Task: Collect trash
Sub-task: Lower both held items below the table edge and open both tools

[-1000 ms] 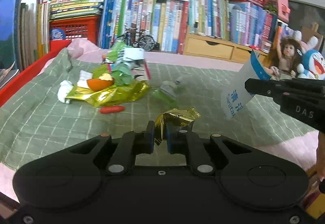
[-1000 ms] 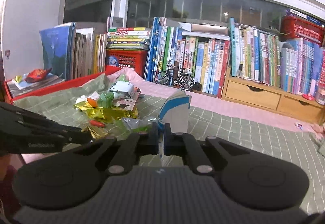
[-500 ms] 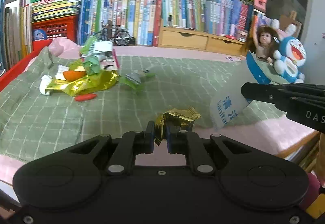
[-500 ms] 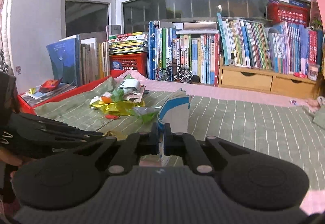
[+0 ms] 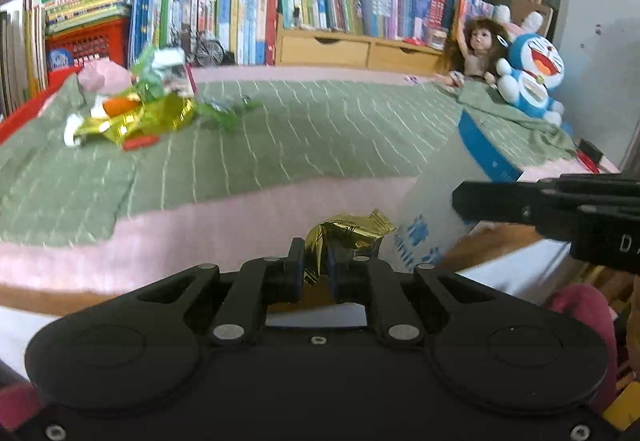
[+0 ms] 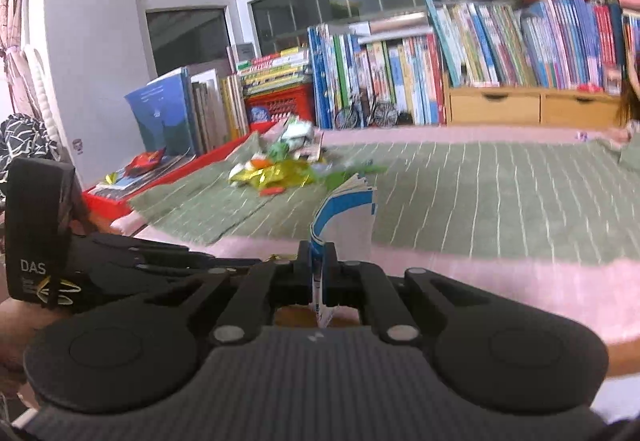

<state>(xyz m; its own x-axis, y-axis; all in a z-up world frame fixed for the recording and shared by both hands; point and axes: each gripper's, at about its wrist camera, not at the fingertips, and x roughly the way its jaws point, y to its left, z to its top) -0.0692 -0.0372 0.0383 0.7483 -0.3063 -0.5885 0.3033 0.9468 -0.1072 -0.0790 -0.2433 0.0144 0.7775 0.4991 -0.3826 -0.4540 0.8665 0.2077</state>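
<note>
My left gripper [image 5: 316, 263] is shut on a crumpled gold foil wrapper [image 5: 348, 231], held off the near edge of the bed. My right gripper [image 6: 319, 265] is shut on a white and blue paper packet [image 6: 348, 217]; that packet [image 5: 444, 197] and the right gripper's black body show at the right of the left wrist view. A pile of trash [image 5: 136, 109] with gold foil, green wrappers and an orange piece lies on the green checked blanket [image 5: 320, 129] at the far left; the same pile [image 6: 280, 171] appears in the right wrist view.
Rows of books [image 5: 240, 21], a red crate [image 5: 88, 45] and wooden drawers [image 5: 360, 49] line the back. A doll [image 5: 476, 49] and a blue cat toy [image 5: 532, 77] sit at the far right. A red tray [image 6: 132, 189] of papers lies left.
Both grippers have drawn back from the blanket past the bed's pink front edge, each still holding its piece. The trash pile now looks farther away.
</note>
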